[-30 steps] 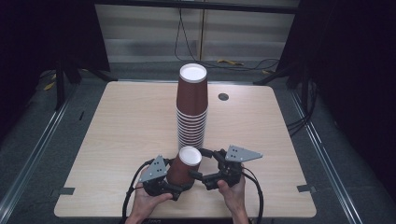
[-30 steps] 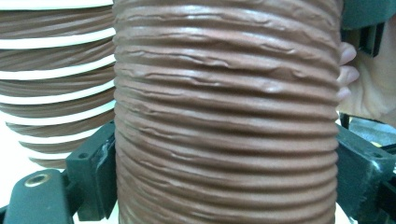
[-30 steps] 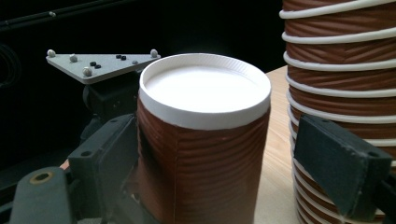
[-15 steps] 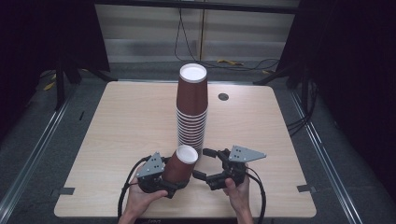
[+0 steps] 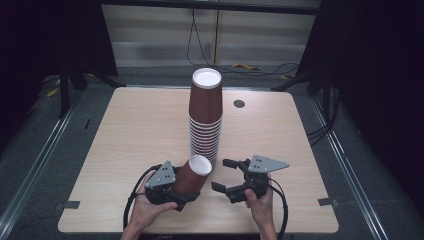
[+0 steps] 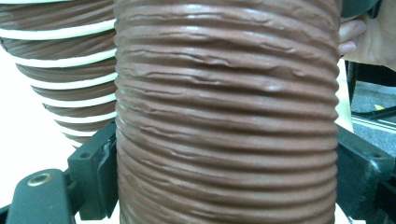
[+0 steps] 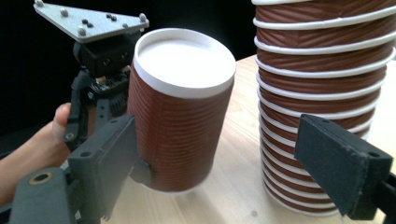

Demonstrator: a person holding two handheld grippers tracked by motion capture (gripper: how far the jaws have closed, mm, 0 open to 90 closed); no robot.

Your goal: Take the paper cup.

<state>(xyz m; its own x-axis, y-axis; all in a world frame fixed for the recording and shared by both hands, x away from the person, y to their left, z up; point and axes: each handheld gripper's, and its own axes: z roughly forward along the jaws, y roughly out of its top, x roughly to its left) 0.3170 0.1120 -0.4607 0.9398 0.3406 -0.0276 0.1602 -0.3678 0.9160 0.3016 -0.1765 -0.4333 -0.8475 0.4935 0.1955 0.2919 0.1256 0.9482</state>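
Here, one tall cup stack (image 5: 204, 122), left tongs (image 5: 176, 192) gripping one brown cup (image 5: 192, 175), right tongs (image 5: 224, 174) spread open.

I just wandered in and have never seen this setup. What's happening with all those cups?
A person holds a gripper in each hand at a table. The left gripper is clamped around one brown paper cup, tilted, beside a tall stack of cups. The right gripper is open, holding nothing.
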